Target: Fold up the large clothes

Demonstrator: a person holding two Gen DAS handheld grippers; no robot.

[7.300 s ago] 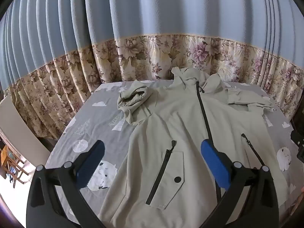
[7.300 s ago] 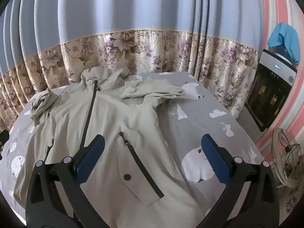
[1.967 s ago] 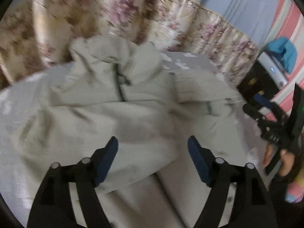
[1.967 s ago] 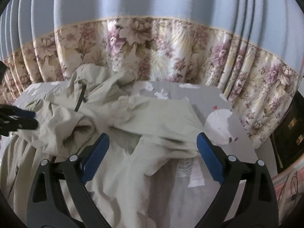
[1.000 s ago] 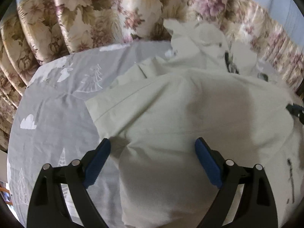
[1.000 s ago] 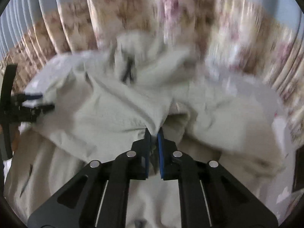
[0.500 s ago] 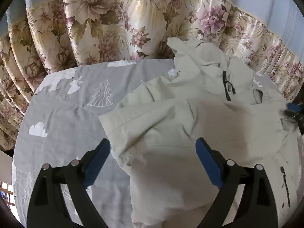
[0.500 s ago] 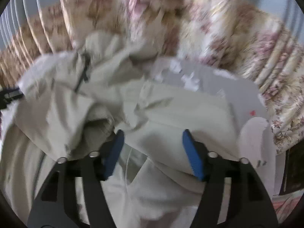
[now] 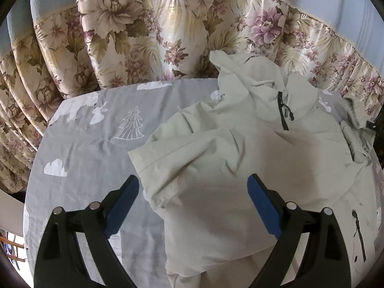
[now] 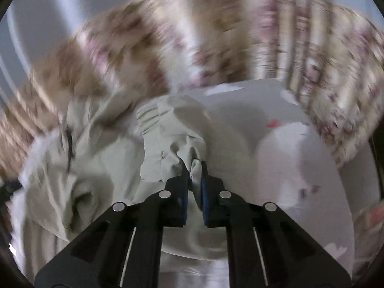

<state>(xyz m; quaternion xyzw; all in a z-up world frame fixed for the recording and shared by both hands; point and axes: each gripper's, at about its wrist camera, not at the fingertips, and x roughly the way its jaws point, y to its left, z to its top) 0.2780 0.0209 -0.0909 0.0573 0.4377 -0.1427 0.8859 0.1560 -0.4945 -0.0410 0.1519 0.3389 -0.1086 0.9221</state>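
Soft beige cloth of the sleeve (image 10: 168,144) is pinched in the right gripper (image 10: 194,180); the left gripper (image 9: 192,199) hovers spread wide, holding nothing. Beyond, the jacket (image 9: 240,148) lies rumpled on the grey bedsheet (image 9: 91,144) before floral curtains (image 9: 144,36). Limp and light, it probably handles best gripped at cuffs or seams.

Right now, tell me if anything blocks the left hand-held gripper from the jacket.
Nothing visible does. The left hand-held gripper hangs open right over the jacket, with only folded cloth between its fingers.
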